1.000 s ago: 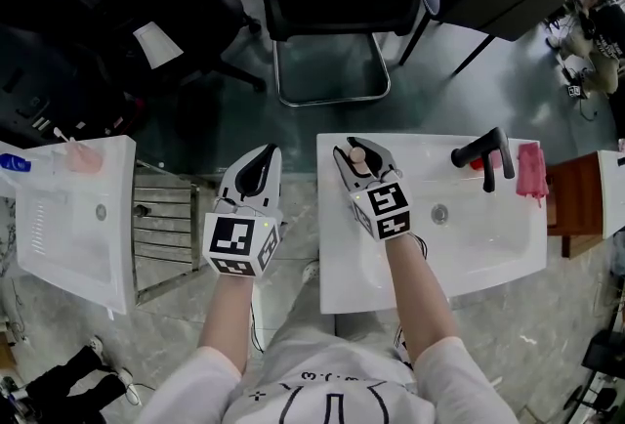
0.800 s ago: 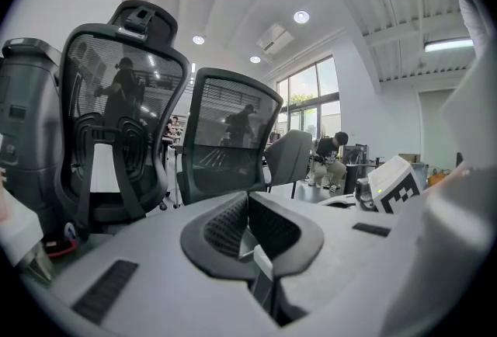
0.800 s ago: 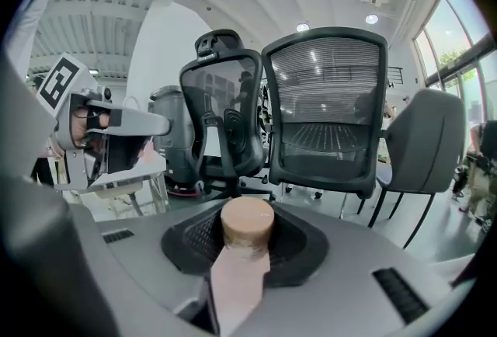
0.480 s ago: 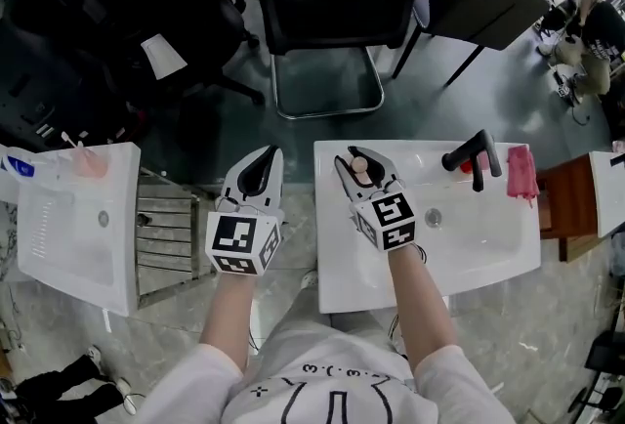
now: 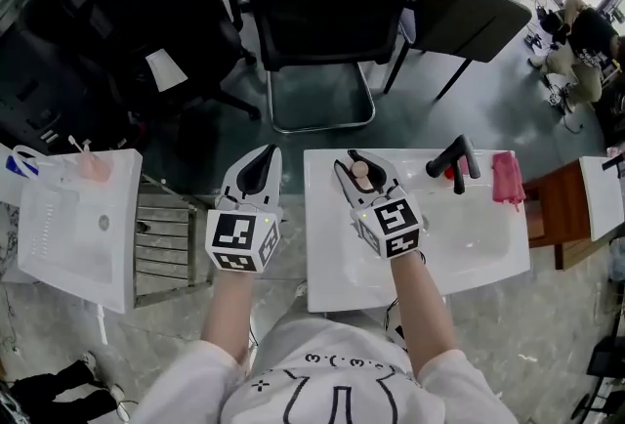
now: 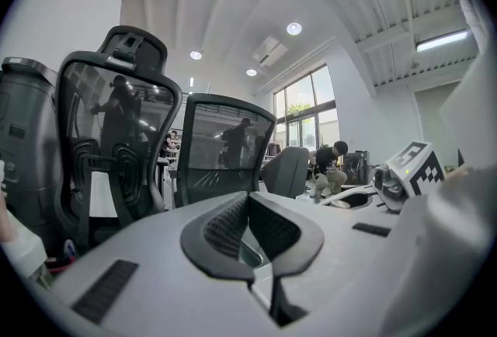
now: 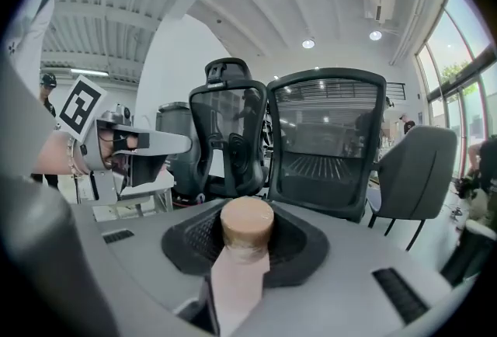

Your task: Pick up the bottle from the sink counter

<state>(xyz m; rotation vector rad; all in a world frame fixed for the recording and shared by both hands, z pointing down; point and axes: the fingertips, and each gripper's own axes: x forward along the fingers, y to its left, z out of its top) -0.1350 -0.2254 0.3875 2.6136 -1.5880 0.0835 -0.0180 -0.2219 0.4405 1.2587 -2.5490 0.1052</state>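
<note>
Between the jaws of the right hand-held gripper [image 5: 357, 161], the bottle [image 7: 242, 258] lies lengthwise, its pale pink body clamped by the pads and its tan cap pointing out toward the fingertips. The jaws stand partly apart, closed against the bottle's sides. In the head view, hand-held gripper and bottle sit over the far left corner of the white worktop [image 5: 469, 261], a sink counter with a basin; whether the bottle clears the surface cannot be told. A black faucet [image 5: 452, 159] stands at the back of the basin, and a pink cloth [image 5: 506, 180] lies just beyond it to the right. The left hand-held gripper [image 5: 266, 156] is level beside the worktop's left edge, over the floor, its jaws together with nothing in them. Black office chairs [image 5: 332, 12] stand beyond the worktop.
</note>
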